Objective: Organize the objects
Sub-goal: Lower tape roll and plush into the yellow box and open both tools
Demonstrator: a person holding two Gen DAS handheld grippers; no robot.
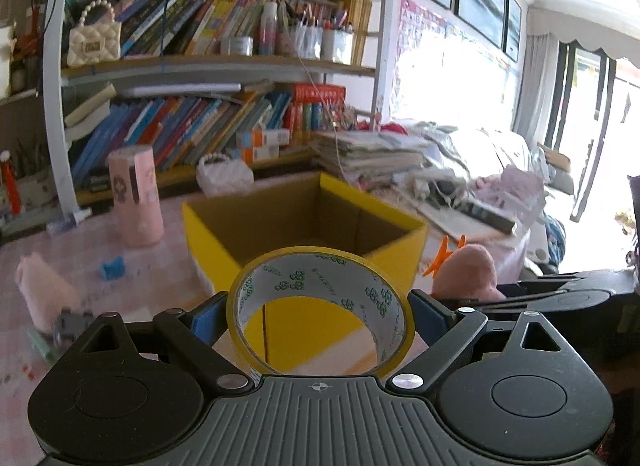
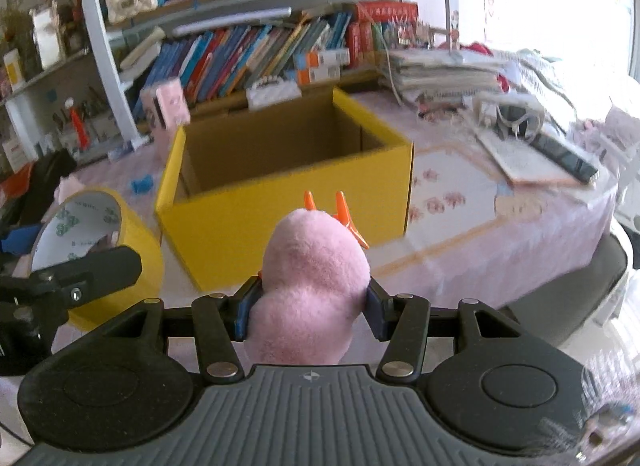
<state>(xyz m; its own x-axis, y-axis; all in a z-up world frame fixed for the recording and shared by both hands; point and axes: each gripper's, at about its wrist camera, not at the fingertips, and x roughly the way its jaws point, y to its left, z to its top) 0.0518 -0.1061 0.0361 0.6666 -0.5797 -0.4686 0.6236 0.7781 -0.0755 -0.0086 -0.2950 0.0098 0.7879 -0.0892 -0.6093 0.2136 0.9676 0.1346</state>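
Between the blue pads of the left gripper [image 1: 320, 316] sits a roll of yellow tape [image 1: 320, 306], standing on edge with its printed white core facing the camera; the fingers pinch it from both sides. Just beyond it stands an open yellow cardboard box [image 1: 304, 221] on the counter [image 1: 168, 258], which wears a pink patterned cloth. The right gripper [image 2: 308, 308] pinches a pink plush toy [image 2: 312, 282] with orange points on its far end, held in front of the box's near wall. Left of the box stand a pink cylindrical container [image 1: 136, 195] and a small blue object [image 1: 112, 268]. A bookshelf [image 1: 208, 65] crammed with leaning books runs behind, and stacked papers [image 1: 372, 153] lie right of the box.
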